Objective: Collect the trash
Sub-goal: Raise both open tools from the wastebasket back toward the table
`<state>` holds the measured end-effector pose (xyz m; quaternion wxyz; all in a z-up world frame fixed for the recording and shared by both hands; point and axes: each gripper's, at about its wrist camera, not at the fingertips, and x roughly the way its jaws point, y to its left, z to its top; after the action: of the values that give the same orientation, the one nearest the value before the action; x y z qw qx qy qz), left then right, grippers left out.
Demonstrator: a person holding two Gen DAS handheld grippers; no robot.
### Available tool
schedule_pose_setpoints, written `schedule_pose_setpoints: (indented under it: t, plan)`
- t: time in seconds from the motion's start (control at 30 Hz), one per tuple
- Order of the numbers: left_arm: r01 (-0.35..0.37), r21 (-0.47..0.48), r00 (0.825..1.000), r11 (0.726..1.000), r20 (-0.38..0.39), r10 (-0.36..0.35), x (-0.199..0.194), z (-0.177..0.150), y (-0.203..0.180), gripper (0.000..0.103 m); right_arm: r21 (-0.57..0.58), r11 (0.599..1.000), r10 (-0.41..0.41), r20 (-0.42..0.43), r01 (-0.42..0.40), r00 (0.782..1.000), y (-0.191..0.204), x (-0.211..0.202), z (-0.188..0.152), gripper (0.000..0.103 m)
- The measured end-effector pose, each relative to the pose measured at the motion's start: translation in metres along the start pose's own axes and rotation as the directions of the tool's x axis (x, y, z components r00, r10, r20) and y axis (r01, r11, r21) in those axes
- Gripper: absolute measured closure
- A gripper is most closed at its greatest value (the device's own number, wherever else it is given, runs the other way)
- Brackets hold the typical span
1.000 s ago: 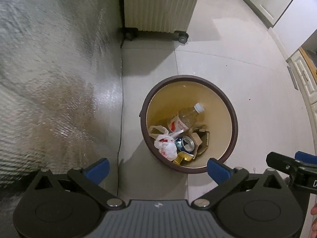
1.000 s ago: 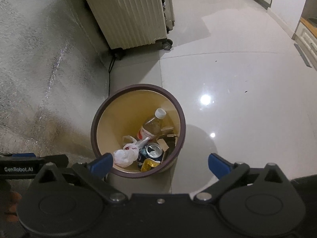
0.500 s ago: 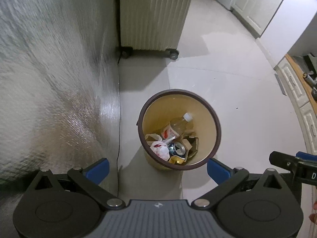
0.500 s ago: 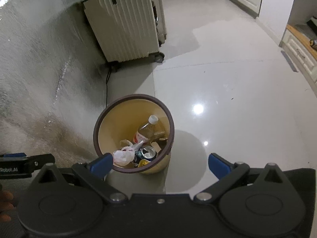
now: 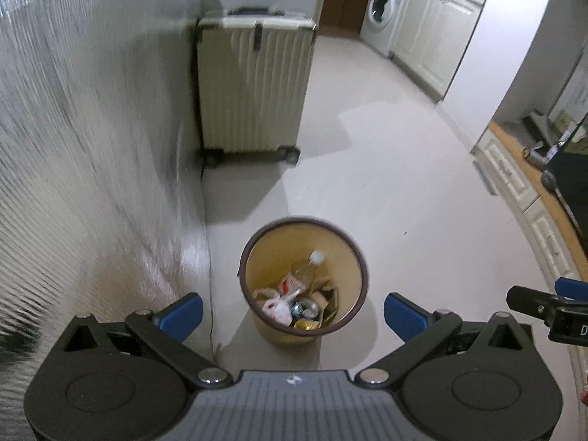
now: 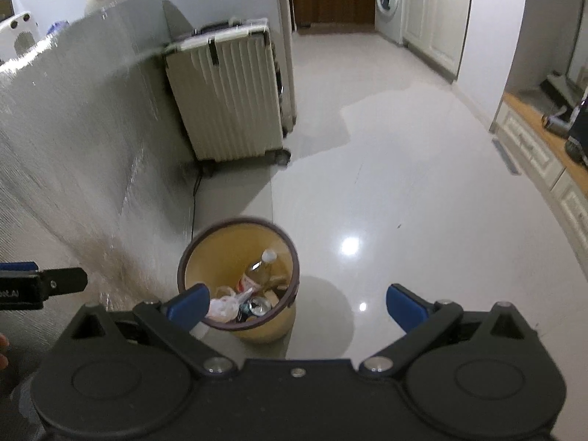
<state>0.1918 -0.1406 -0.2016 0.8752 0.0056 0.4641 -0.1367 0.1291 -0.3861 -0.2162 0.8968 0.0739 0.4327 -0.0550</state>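
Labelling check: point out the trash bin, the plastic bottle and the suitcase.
trash bin [image 5: 358,253], left wrist view, brown rim on its right side.
plastic bottle [image 6: 269,256], right wrist view, its white cap.
suitcase [image 5: 253,88], left wrist view, ribbed front face.

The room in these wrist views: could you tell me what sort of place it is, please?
Probably a home, near a laundry or kitchen area: a white front-loading washing machine beside white panelled cabinets, and a cream ribbed suitcase on the glossy tiled floor.

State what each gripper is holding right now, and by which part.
Nothing. The left gripper and right gripper are both open and empty, above the trash bin.
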Motion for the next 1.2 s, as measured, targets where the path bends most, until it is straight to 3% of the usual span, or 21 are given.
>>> schedule_pose_setpoints:
  t: [0.2,0.43,0.8,0.97,1.2]
  plan:
    - [0.042,0.012,0.994,0.999,0.105,-0.043,-0.045,0.015,-0.009,0.000,-0.010,1.000,-0.016,0.092,0.017,0.996,-0.004,-0.050,0.014,0.000]
    - [0.074,0.025,0.974,0.997,0.213,-0.078,-0.096,0.026,-0.017,0.000,-0.009,1.000,-0.004,0.208,0.006,0.978,-0.003,-0.109,0.033,0.000]
    - [0.141,0.074,0.922,0.987,0.354,-0.158,-0.183,0.048,-0.018,0.000,-0.030,0.998,0.059,0.345,-0.052,0.937,0.024,-0.171,0.068,0.000]
    - [0.114,0.080,0.897,0.990,0.420,-0.137,-0.219,0.061,0.004,0.000,-0.073,0.994,0.099,0.398,-0.076,0.912,0.050,-0.191,0.083,0.000]
    - [0.021,0.045,0.867,0.999,0.497,-0.041,-0.258,0.084,0.065,0.000,-0.092,0.990,0.134,0.445,-0.103,0.886,0.093,-0.201,0.116,0.000]
